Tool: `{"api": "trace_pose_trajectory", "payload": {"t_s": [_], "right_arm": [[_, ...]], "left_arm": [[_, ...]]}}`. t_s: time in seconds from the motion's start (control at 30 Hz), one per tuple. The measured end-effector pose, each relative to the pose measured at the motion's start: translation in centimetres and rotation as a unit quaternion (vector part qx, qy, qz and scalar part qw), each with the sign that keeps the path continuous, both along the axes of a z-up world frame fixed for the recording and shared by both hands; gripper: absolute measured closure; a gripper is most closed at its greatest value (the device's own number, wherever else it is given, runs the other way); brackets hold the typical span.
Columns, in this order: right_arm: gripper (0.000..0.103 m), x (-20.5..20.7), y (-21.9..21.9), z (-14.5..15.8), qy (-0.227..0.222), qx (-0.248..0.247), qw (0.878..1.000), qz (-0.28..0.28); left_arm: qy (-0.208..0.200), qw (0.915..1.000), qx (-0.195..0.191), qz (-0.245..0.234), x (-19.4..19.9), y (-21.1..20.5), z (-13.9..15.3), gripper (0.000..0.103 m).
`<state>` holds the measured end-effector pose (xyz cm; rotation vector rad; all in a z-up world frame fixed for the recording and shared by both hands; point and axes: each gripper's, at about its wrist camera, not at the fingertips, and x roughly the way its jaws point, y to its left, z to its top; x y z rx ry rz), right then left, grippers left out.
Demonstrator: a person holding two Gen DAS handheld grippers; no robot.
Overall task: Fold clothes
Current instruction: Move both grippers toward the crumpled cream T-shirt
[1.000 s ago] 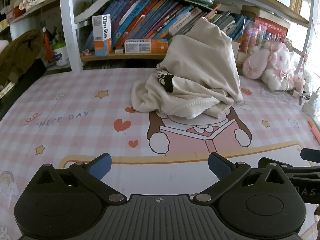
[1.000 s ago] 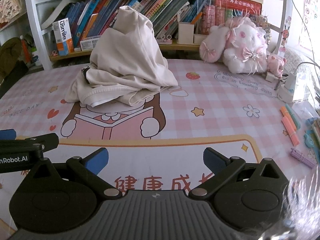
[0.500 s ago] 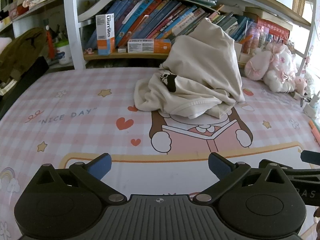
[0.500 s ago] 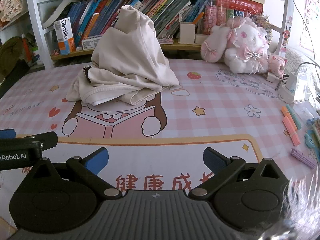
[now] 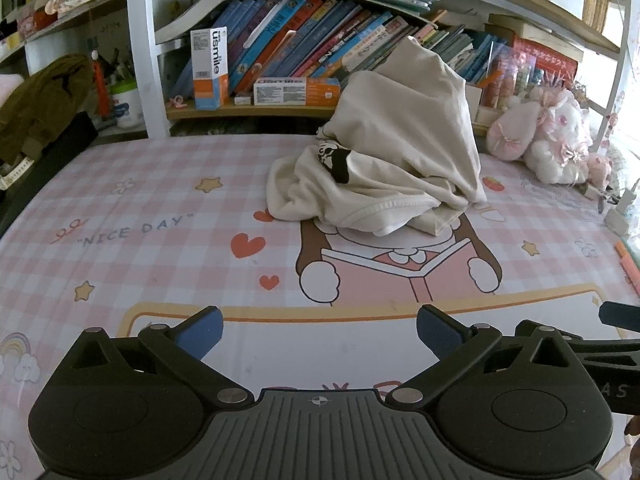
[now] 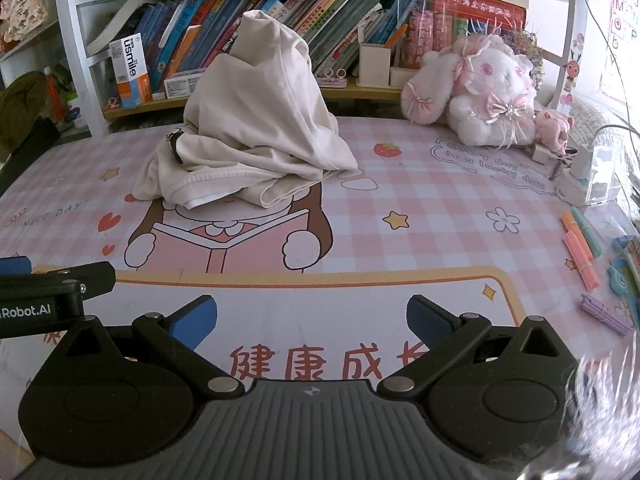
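A cream garment lies heaped in a tall crumpled pile on the pink checked table mat, near the bookshelf; a black print shows on its left side. The right wrist view shows the same pile up and to the left. My left gripper hovers open over the mat's near part, well short of the pile, nothing between its blue pads. My right gripper is open too, empty, beside the left gripper, whose arm shows at the left edge.
A bookshelf with books and boxes runs behind the mat. A pink plush toy sits at the back right, pens and a charger along the right edge. A brown jacket hangs at far left.
Both views have shifted slightly: the pile has drifted a little right in each frame. Both grippers stay open and empty.
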<state>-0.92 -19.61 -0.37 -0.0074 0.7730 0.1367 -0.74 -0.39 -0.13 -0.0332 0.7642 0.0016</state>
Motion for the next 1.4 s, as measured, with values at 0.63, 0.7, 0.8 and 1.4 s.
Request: {"api": "trace_pose_trajectory", "payload": {"t_s": [0.63,0.7,0.8,1.4], "right_arm": [[0.001,-0.1,0.2,-0.1,0.006,0.0,1.0,0.004],[0.001,-0.1,0.2,-0.1,0.006,0.001,1.0,0.005],[0.001,-0.1,0.2,-0.2,0.007,0.002,1.0,0.007],[0.001,1.0,-2.2,-1.2,0.015,0.013,1.0,0.015]], "left_arm": [[0.014,0.9999,0.0,0.004,0.1,0.1,-0.2,0.0],[0.014,0.9999,-0.001,0.003,0.1,0.1,-0.2,0.0],[0.013,0.9999,-0.001,0.003,0.1,0.1,-0.2,0.0],[0.011,0.9999,0.009,0.0,1.3,-1.9,-1.1,0.0]]}}
